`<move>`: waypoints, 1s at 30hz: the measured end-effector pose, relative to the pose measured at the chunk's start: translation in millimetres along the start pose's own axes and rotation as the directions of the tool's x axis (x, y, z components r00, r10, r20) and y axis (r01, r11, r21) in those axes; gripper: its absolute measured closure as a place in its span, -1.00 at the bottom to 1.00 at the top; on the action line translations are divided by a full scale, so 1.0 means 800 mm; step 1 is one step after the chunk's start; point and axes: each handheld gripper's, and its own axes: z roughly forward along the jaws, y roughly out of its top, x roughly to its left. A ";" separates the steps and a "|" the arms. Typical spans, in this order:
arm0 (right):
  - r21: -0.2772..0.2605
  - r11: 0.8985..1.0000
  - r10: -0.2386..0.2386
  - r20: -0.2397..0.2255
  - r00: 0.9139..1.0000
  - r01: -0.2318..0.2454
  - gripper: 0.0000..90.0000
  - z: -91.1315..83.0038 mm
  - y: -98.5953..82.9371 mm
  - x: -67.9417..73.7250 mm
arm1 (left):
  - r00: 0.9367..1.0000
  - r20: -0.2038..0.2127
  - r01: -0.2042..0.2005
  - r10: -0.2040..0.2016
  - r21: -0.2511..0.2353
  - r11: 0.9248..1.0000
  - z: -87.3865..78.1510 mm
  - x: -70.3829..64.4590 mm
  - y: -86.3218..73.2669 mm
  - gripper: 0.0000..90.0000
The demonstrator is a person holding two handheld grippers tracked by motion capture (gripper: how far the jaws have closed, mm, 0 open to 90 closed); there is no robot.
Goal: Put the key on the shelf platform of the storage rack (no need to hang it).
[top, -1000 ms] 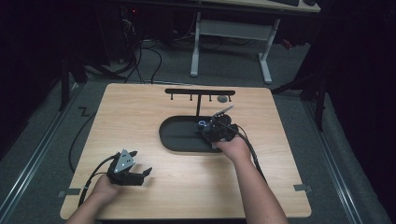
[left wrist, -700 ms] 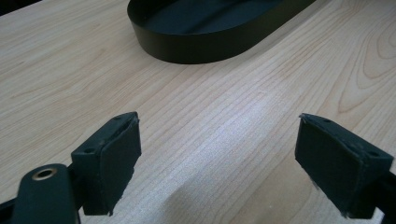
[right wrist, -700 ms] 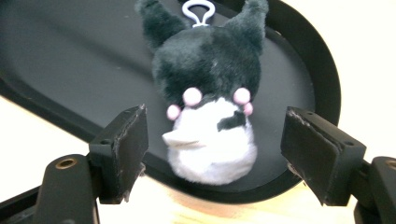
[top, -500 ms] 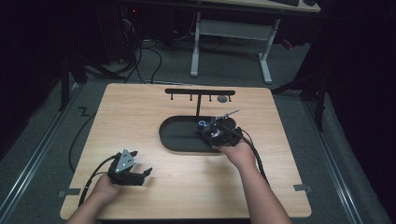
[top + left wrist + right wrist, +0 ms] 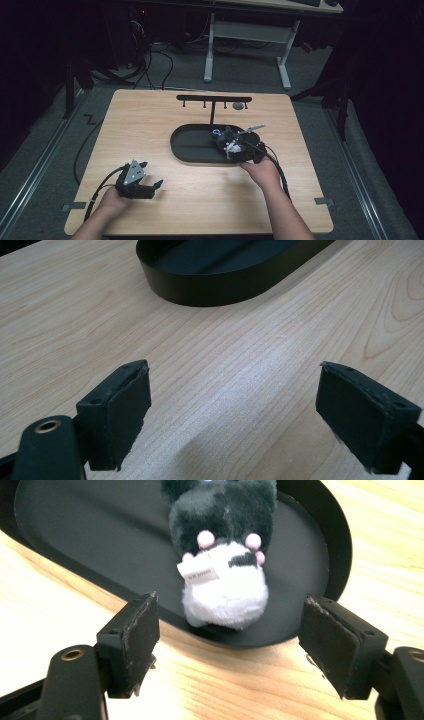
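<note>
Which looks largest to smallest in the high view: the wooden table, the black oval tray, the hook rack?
1. wooden table
2. black oval tray
3. hook rack: slimmer, though almost as wide as the tray.

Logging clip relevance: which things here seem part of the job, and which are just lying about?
In play, apparently:
- plush toy, lying in the tray
- black oval tray
- right gripper, open, jaws either side of the toy

Idle:
- left gripper, open over bare table
- black hook rack behind the tray
</note>
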 end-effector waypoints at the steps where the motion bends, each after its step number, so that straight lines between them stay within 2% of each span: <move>1: -0.007 1.000 -0.004 -0.001 1.000 0.004 -0.45 -0.001 -0.003 0.000 | 1.000 -0.001 0.000 0.000 0.000 1.000 0.000 0.000 0.000 -0.66; 5: -0.021 1.000 -0.008 -0.013 1.000 0.008 -0.45 -0.004 -0.016 -0.004 | 1.000 -0.002 0.001 -0.001 0.000 1.000 0.000 0.000 0.000 -0.66; 8: -0.037 0.999 0.013 -0.025 1.000 -0.014 -0.45 -0.006 -0.026 -0.008 | 1.000 -0.003 -0.001 0.001 0.002 1.000 0.000 0.000 0.000 -0.66; 11: -0.054 0.999 0.004 -0.019 1.000 -0.005 -0.47 -0.008 -0.038 -0.010 | 1.000 -0.005 -0.003 0.003 0.001 1.000 0.000 0.000 0.000 -0.66; 14: -0.075 0.997 -0.001 0.007 1.000 0.002 -0.55 -0.009 -0.051 -0.010 | 1.000 -0.003 -0.001 0.001 0.003 1.000 0.000 0.000 0.000 -0.66; 16: -0.089 0.996 0.003 0.000 1.000 -0.003 -0.56 -0.011 -0.062 -0.012 | 1.000 -0.004 -0.002 0.002 0.003 1.000 0.000 0.000 0.000 -0.66; 23: -0.148 0.989 0.018 -0.022 1.000 -0.021 -0.59 -0.017 -0.100 -0.012 | 1.000 -0.005 -0.004 0.004 0.005 1.000 0.000 0.000 0.000 -0.66; 30: -0.219 0.975 0.022 -0.024 0.999 -0.027 -0.65 -0.020 -0.134 -0.001 | 1.000 -0.007 -0.004 0.004 0.005 1.000 0.001 -0.001 0.000 -0.66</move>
